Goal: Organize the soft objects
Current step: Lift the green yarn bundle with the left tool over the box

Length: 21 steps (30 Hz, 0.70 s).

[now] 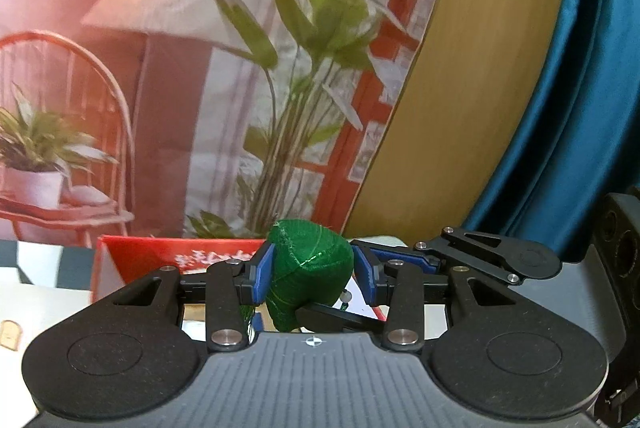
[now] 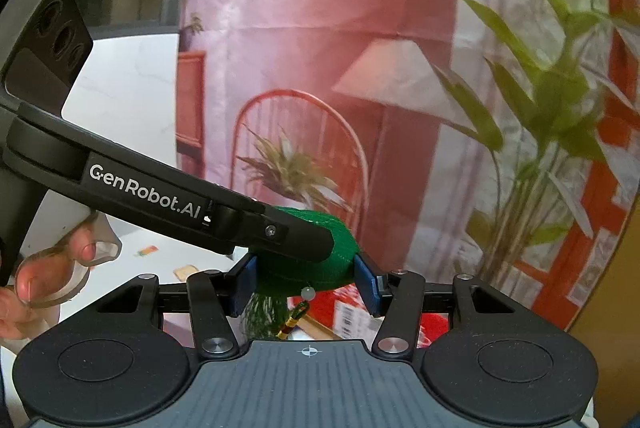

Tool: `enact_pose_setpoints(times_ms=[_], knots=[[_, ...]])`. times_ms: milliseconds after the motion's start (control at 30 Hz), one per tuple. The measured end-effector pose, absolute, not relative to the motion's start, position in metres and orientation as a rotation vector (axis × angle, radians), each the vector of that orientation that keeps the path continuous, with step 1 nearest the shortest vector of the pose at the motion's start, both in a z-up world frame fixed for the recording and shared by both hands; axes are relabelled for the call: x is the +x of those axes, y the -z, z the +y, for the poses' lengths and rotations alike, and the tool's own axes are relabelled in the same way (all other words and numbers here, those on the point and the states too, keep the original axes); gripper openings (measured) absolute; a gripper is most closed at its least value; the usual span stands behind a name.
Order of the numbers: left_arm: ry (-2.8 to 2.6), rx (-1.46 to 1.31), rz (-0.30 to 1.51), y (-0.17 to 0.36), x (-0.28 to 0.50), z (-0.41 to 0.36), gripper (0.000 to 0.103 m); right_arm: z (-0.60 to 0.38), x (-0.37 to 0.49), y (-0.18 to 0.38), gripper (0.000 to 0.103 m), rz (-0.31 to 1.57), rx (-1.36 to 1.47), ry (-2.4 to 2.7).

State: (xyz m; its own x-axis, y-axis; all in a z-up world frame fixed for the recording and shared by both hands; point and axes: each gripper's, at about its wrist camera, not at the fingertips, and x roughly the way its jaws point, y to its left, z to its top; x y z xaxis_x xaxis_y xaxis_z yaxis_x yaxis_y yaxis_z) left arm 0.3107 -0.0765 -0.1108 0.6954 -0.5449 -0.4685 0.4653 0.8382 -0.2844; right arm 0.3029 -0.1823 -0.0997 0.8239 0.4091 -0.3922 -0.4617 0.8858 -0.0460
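Two hand-held tools meet on one green stuffed ornament (image 1: 310,268), a soft fabric piece lifted clear of the counter (image 1: 24,304); the left tool (image 1: 312,270) clenches it between two blue pads (image 1: 264,274), and in the right wrist view the right tool (image 2: 306,278) grasps the same green ornament (image 2: 344,260) from a crossing angle, its two blue pads (image 2: 368,284) pressing either flank; the left tool's black body, lettered in white, slants in from the left of that view and overlaps the ornament's top; one pale bead (image 2: 307,293) and one green tassel (image 2: 262,312) hang beneath the ornament, with a small red-and-gold charm (image 2: 294,322) below the bead; one hand (image 2: 24,284) shows at the left edge of the right wrist view, fingers on a clear trigger; one red box (image 1: 172,254) with white lettering sits on the counter just behind the tools; behind it hangs one printed backdrop (image 1: 120,28) showing a lamp, a chair and plants, and one blue curtain (image 1: 592,68) drapes at the right.
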Motion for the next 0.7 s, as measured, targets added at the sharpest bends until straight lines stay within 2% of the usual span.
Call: enact_pose_setpoints(times_ms=[467, 700], knots=[[0.600, -0.131, 0.741, 0.173, 0.362, -0.116, 0.044, -0.229, 0.336, 0.161, 0.049, 0.517, -0.088, -0.428], [0.588, -0.103, 0.782, 0.185, 0.372, -0.125, 0.044, -0.237, 0.344, 0.178, 0.050, 0.593, -0.051, -0.385]])
